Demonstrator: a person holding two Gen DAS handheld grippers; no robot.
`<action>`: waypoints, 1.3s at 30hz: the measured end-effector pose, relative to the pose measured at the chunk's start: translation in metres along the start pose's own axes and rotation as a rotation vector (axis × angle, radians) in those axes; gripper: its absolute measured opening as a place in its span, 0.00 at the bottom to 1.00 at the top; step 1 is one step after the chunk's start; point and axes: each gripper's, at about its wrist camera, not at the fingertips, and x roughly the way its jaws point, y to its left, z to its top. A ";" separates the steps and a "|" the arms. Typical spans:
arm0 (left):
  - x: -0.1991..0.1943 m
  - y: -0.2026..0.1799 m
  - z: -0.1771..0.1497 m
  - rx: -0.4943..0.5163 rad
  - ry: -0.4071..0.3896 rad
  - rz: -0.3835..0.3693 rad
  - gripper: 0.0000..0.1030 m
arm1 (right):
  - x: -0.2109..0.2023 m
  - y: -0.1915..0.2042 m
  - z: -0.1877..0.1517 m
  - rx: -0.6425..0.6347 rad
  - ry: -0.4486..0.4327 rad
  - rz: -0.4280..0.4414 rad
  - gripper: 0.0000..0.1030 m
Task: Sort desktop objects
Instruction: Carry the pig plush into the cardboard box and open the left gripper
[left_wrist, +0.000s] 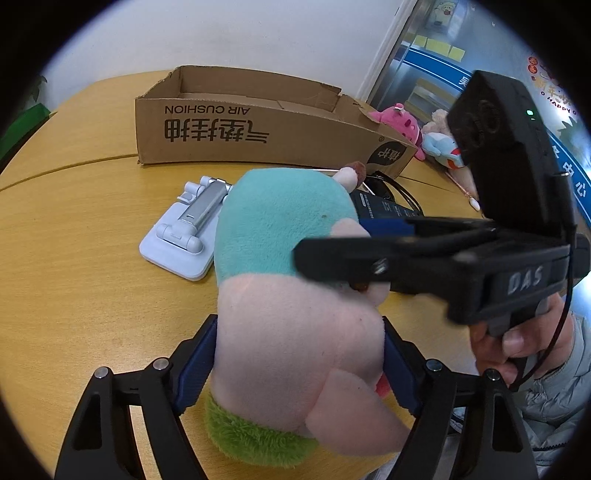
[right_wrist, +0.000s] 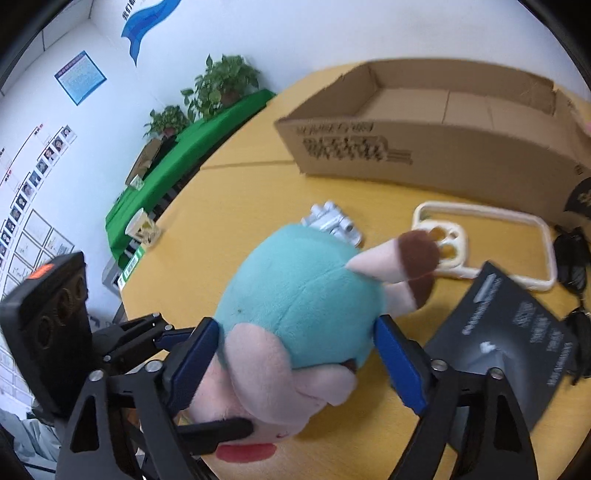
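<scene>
Both grippers clamping one plush toy (left_wrist: 291, 295)

Left gripper (left_wrist: 299, 363) is squeezing its pink body; right gripper (right_wrist: 295, 345) is pinching its teal head, above the wooden table (left_wrist: 81, 236).

Your left tool (left_wrist: 299, 365) has black triangular cut-out arms, silver pivot screws and blue fingers (left_wrist: 194, 369). Your right tool (right_wrist: 295, 362) is built the same; its black body reads "DAS" in raised letters, with a green lit dot, a thin black cable, and your bare hand (left_wrist: 517, 347) in a pale grey quilted sleeve.

Teal-and-pink plush toy (left_wrist: 291, 295), probably upright, above yellow table, before open cardboard box (left_wrist: 258, 122).
</scene>
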 end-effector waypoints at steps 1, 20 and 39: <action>0.000 0.000 0.001 -0.002 -0.002 -0.001 0.77 | 0.001 0.000 -0.001 0.001 -0.006 0.002 0.82; -0.047 -0.038 0.100 0.146 -0.199 -0.007 0.69 | -0.084 0.018 0.077 -0.142 -0.236 -0.047 0.69; -0.090 -0.035 0.291 0.221 -0.454 0.007 0.70 | -0.181 0.041 0.283 -0.363 -0.428 -0.173 0.69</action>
